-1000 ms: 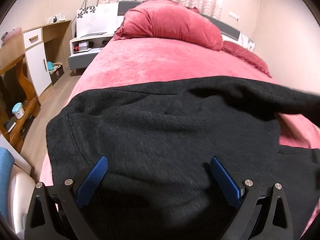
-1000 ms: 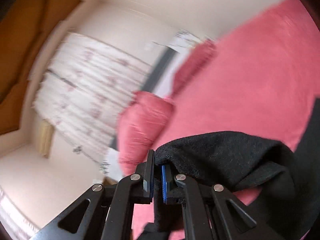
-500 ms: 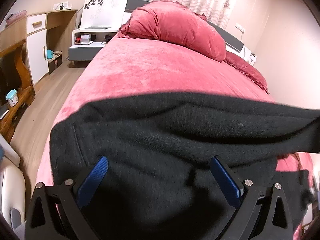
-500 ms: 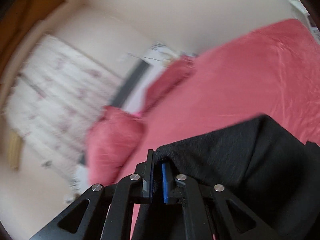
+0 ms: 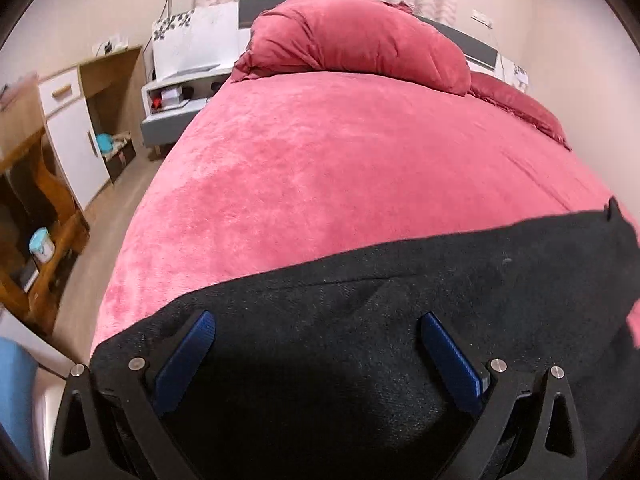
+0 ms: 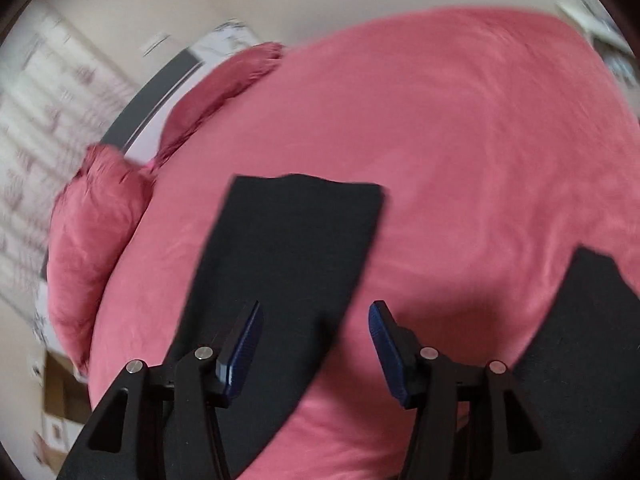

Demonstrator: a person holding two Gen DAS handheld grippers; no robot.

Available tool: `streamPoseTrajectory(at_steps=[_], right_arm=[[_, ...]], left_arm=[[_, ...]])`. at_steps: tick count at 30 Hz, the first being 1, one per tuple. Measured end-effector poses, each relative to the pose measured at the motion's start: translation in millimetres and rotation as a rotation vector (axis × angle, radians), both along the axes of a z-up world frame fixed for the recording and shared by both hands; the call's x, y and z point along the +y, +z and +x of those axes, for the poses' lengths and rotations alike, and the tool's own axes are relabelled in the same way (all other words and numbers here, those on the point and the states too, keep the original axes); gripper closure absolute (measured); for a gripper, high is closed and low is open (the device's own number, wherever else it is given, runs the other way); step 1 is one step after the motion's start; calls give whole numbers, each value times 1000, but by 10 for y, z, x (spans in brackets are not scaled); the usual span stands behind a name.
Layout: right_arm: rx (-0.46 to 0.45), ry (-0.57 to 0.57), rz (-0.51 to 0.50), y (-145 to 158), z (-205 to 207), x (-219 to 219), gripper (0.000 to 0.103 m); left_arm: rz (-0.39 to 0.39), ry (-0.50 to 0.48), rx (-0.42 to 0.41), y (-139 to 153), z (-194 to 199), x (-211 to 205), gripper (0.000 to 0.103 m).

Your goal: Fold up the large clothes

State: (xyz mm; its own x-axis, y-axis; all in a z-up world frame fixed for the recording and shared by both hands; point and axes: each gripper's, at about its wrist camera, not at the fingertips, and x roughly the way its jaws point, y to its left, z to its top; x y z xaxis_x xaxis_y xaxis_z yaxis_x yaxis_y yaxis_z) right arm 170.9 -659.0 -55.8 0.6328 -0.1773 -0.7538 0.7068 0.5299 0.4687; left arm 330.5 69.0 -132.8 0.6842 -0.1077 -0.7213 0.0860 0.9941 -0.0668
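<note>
A black fleece garment (image 5: 400, 312) lies spread on the pink bed (image 5: 340, 168). My left gripper (image 5: 316, 336) hovers over its near part, jaws wide apart, nothing between the blue pads. In the right wrist view a long black sleeve (image 6: 288, 248) lies flat on the bed (image 6: 460, 140), running away from me. My right gripper (image 6: 316, 316) is just above the sleeve's near end with its jaws opening; the cloth lies below them, not pinched. Another black part of the garment (image 6: 580, 340) lies at the lower right.
A big pink duvet roll (image 5: 360, 44) and a pillow (image 5: 516, 104) lie at the head of the bed. A white nightstand (image 5: 180, 92), a wooden cabinet (image 5: 80, 120) and a wooden shelf unit (image 5: 32, 208) stand along the floor on the left.
My right gripper came down from raised to the bed and let go of the black sleeve, which now lies flat. The left gripper drew back, so more pink bed shows.
</note>
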Motion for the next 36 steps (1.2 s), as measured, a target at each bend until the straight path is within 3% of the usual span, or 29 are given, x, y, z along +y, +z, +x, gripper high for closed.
streamPoseTrajectory(at_steps=[3, 10, 11, 12, 13, 15, 18, 23, 25, 26, 29, 30, 34, 36], right_arm=[[-52, -66, 109, -344, -105, -226, 46], [-168, -113, 153, -716, 352, -428, 50], [-163, -122, 151, -721, 412, -427, 67], [-145, -127, 157, -726, 404, -419, 97], [-122, -121, 173, -702, 448, -420, 96], [-158, -82, 117, -451, 492, -367, 97], [-206, -24, -60, 329, 435, -238, 97], [-254, -59, -207, 1168, 200, -283, 99], [-183, -117, -221, 1154, 189, -395, 98], [-112, -134, -210, 1015, 240, -469, 92], [245, -140, -190, 362, 317, -643, 73], [289, -127, -139, 128, 233, -650, 73], [197, -98, -62, -205, -158, -496, 69], [244, -70, -141, -186, -232, -383, 69]], left_arm=[[-63, -10, 11, -18, 14, 93, 0], [-106, -23, 24, -75, 35, 115, 0], [-111, -24, 26, -81, 51, 120, 0], [-110, -24, 27, -83, 53, 117, 0], [-107, -24, 27, -84, 52, 110, 0], [-97, -22, 30, -75, 46, 93, 0], [-67, -22, 34, -31, 35, 50, 0], [-116, -89, 69, 42, 47, 68, 0], [-116, -99, 76, 18, 45, 54, 0], [-108, -94, 78, 5, 46, 48, 0], [-85, -88, 86, 18, 46, 16, 0], [-78, -91, 96, 46, 47, 8, 0], [-107, -101, 113, 163, 62, 138, 1], [-123, -79, 107, 240, 91, 260, 2]])
